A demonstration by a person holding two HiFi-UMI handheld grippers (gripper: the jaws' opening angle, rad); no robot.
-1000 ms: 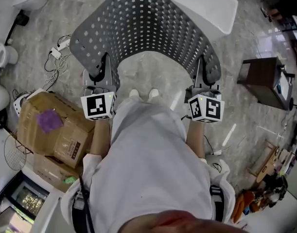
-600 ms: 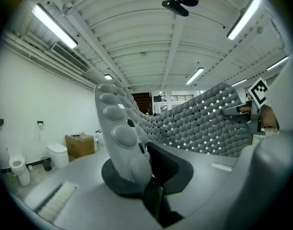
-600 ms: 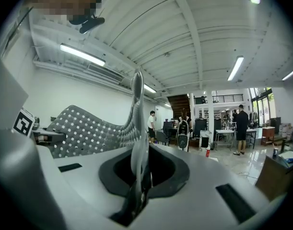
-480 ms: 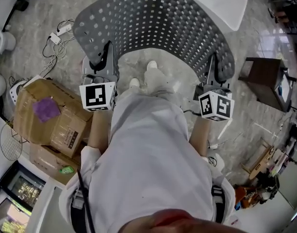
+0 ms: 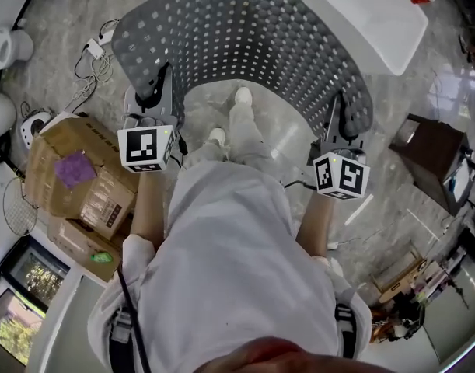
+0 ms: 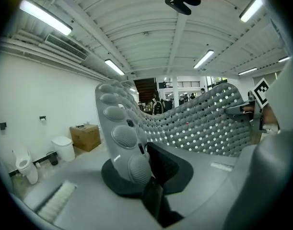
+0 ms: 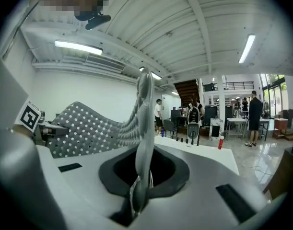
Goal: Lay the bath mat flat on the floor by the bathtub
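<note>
the left gripper (image 5: 154, 93) and right gripper (image 5: 339, 120) each clamp 1 end of the grey perforated bath mat (image 5: 245, 29), which arches in the air beside the white bathtub (image 5: 377, 14). this looks like the positioning step; next, both ends need lowering evenly onto the floor (image 5: 392, 115).

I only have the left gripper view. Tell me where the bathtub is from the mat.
Observer: In the head view the white bathtub lies past the bath mat's far edge, toward the person's right.
Operator: Report the right gripper's hold.
Observer: In its own view the right gripper is shut on the mat's edge, which stands upright between the jaws.
Operator: Say how the mat sits over the floor.
Observer: It bows in an arc from the left gripper to the right one, not yet laid down. The person's shoes stand on the marble floor inside the arc.
</note>
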